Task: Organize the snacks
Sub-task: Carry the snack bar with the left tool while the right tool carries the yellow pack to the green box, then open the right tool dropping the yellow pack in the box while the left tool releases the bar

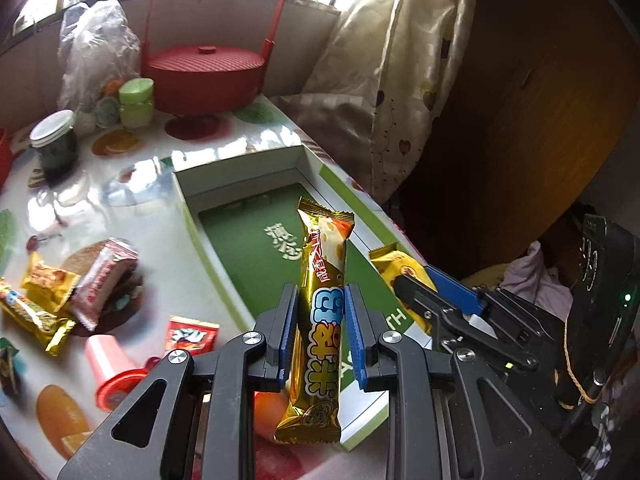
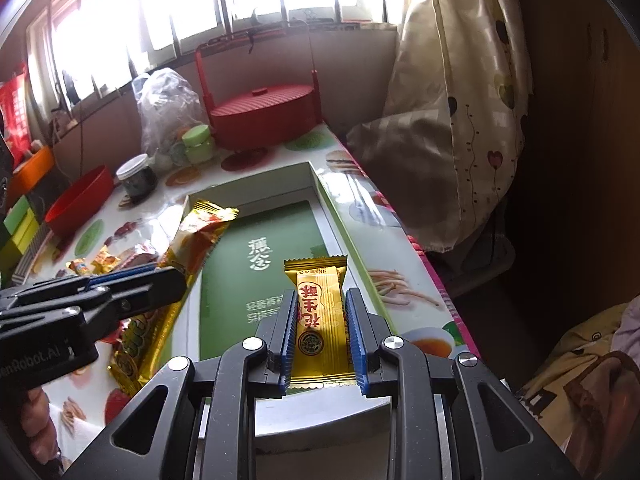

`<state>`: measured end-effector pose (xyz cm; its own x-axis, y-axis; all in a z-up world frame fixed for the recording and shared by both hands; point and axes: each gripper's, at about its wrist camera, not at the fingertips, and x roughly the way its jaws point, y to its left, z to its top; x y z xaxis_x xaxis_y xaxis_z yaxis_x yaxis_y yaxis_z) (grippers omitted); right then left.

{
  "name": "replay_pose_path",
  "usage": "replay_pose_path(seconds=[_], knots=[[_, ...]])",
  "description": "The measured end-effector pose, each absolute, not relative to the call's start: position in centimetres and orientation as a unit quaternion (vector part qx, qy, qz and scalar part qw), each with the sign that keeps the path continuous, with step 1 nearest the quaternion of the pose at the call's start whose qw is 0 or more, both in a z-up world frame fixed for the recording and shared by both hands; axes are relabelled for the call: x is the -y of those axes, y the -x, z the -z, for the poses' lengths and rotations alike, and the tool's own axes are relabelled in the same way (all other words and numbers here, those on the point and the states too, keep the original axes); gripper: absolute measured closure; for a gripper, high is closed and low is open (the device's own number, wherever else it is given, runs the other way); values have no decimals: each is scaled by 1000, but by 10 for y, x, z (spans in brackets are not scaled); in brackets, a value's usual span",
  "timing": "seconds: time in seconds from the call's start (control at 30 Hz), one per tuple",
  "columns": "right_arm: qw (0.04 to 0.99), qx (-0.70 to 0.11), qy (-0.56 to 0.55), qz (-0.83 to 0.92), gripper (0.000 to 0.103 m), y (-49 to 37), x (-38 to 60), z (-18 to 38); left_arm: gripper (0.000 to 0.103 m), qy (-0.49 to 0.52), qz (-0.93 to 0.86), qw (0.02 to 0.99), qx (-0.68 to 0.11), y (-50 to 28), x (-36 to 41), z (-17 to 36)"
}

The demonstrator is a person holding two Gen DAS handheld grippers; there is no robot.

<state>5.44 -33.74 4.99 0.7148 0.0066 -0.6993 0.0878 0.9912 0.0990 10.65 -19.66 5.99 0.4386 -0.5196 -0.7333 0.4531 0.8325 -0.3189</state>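
My left gripper (image 1: 320, 332) is shut on a long gold snack bar (image 1: 322, 280), held above the near left part of a shallow green-bottomed white box (image 1: 248, 248). My right gripper (image 2: 320, 336) is shut on a small yellow candy packet (image 2: 320, 312), held over the box's near right part; the box also shows in the right wrist view (image 2: 260, 240). The right gripper with its packet (image 1: 396, 264) shows at the right of the left wrist view. The left gripper (image 2: 160, 280) with the gold bar (image 2: 192, 232) shows at the left of the right wrist view.
Several loose snack packets (image 1: 80, 288) and a pink cup (image 1: 112, 364) lie left of the box. A red lidded basket (image 1: 204, 72), green jars (image 1: 136, 100), a dark jar (image 1: 56, 144) and a plastic bag stand at the back. A curtain (image 2: 460, 100) hangs right of the table edge.
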Motion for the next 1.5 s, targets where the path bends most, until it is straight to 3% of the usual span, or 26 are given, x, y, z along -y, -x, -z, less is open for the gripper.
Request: replay_pose_path(seconds=[0.93, 1.4, 1.5], knots=[[909, -413, -53, 21, 79, -74, 342, -27, 79, 50, 288, 822, -488, -124, 212, -26], [912, -406, -54, 26, 63, -68, 339, -31, 78, 53, 280, 827, -485, -120, 197, -35], [913, -404, -59, 28, 58, -65, 339, -33, 74, 61, 280, 829, -480, -115, 189, -40]])
